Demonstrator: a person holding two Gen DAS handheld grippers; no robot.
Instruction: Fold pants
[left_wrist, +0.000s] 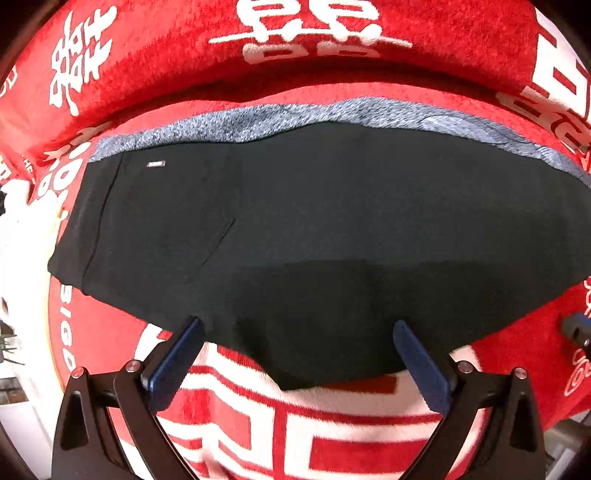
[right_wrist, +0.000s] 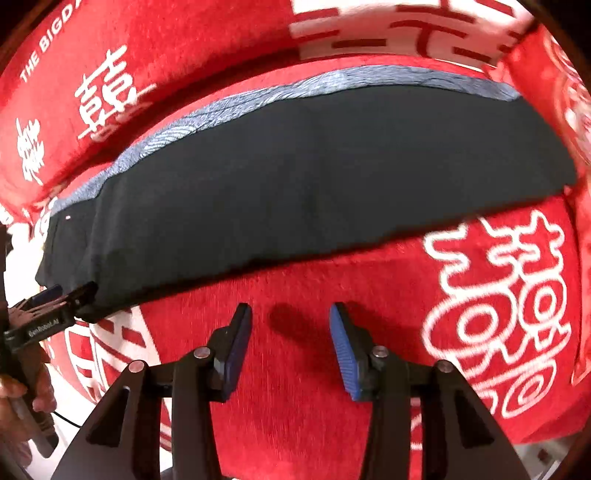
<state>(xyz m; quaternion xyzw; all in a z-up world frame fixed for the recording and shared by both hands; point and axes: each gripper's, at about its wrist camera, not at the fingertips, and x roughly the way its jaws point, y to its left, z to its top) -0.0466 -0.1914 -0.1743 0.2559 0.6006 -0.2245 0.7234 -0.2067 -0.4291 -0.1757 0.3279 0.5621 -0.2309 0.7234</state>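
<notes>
One pair of black fabric pants (left_wrist: 295, 229) is lying flat across a red plush blanket with white Chinese characters (left_wrist: 280, 435), stretching from nine o'clock to three o'clock in the left wrist view, with a small pale label (left_wrist: 155, 164) showing near ten o'clock and a seam line running down the left end. A single mottled blue-grey garment (left_wrist: 258, 122) is peeking out along the pants' far edge, toward twelve o'clock, partly covered by them. The left gripper (left_wrist: 299, 328) is sitting at six o'clock with its two blue-padded fingers (left_wrist: 173, 365) spread wide on either side of the pants' near hem, holding nothing. In the right wrist view the pants (right_wrist: 295, 184) are spanning nine to two o'clock, and the right gripper (right_wrist: 291, 314) is hovering over bare red blanket (right_wrist: 303, 406) at six o'clock, jaws released, apart from the cloth. At eight o'clock the other gripper (right_wrist: 55, 310) is touching the pants' left corner.
</notes>
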